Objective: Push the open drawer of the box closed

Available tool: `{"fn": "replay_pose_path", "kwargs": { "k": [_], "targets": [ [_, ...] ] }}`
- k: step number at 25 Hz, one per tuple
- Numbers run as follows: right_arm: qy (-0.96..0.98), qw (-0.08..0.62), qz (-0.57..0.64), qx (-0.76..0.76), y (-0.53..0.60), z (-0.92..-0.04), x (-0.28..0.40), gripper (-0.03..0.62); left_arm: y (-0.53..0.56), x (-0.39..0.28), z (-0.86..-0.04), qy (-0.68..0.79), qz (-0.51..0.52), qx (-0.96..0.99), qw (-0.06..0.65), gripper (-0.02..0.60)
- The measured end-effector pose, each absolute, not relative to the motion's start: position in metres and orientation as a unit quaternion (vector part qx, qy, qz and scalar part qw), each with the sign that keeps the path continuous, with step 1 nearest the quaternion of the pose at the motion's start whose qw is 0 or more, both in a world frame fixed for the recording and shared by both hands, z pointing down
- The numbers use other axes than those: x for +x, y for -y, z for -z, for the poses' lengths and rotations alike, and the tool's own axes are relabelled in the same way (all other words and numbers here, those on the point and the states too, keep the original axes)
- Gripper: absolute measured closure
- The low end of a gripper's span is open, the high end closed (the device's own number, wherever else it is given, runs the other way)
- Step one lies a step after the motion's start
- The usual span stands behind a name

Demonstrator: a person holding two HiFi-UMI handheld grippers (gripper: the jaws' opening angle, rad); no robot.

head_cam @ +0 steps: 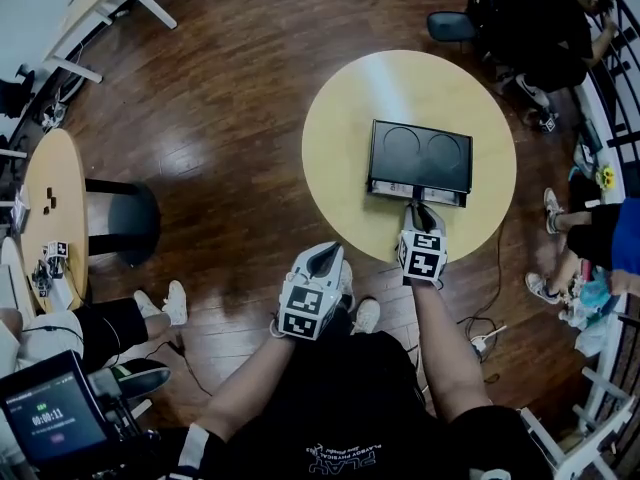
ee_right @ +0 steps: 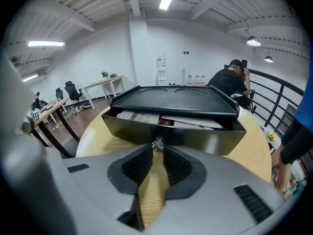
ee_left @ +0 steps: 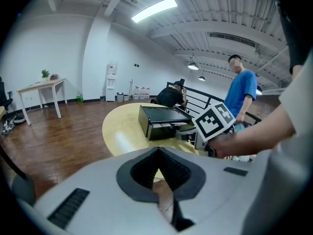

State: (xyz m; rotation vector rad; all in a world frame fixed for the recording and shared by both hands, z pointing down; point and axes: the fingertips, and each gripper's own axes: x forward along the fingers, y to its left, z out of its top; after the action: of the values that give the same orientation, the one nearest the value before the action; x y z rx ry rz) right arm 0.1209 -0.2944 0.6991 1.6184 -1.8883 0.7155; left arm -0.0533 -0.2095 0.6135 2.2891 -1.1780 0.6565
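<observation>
While the box sits right of centre on the round counter, its drawer stands part-way out along the box's lower edge in the head view. Papers show in the gap under the lid.

Right gripper: jaws drawn together, nothing between them. The tips are up against the small silver knob in the middle of the drawer front. Whether they nip the knob or only butt it, you cannot tell from here.

Left gripper: jaws together and empty. It is held off the counter's rim at lower centre of the head view, well apart from the box.

Step in hand, as judged: contact made, the push itself not yet done, since the drawer is plainly open.

Next move: drive your right gripper straight along the drawer's line, toward the top of the head view. Keep the tips centred on the front so the drawer doesn't rack. The box looks light, so it may slide on the counter instead of closing. Consider bracing its far side with your left.
</observation>
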Motion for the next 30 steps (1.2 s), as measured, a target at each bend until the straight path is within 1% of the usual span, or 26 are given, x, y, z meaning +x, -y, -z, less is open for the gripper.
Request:
{"fn": "replay_pose_path", "kwargs": {
  "k": [6, 13, 26, 30],
  "targets": [
    [0.692, 0.276, -0.265, 0.612, 0.298, -0.698, 0.131, 0.52, 0.206, -0.038, -0.606, 0.414, -0.227, 0.841, 0.263, 0.584],
    [0.688, 0.277, -0.258, 0.619, 0.307, -0.695, 0.137, 0.52, 0.207, -0.038, -0.608, 0.413, -0.234, 0.846, 0.241, 0.584],
    [0.679, 0.276, -0.247, 0.634, 0.314, -0.695, 0.139, 0.52, 0.205, -0.045, -0.614, 0.407, -0.238, 0.847, 0.244, 0.584],
    [0.674, 0.277, -0.248, 0.638, 0.315, -0.695, 0.146, 0.52, 0.214, -0.034, -0.601, 0.412, -0.223, 0.849, 0.243, 0.584]
  ]
}}
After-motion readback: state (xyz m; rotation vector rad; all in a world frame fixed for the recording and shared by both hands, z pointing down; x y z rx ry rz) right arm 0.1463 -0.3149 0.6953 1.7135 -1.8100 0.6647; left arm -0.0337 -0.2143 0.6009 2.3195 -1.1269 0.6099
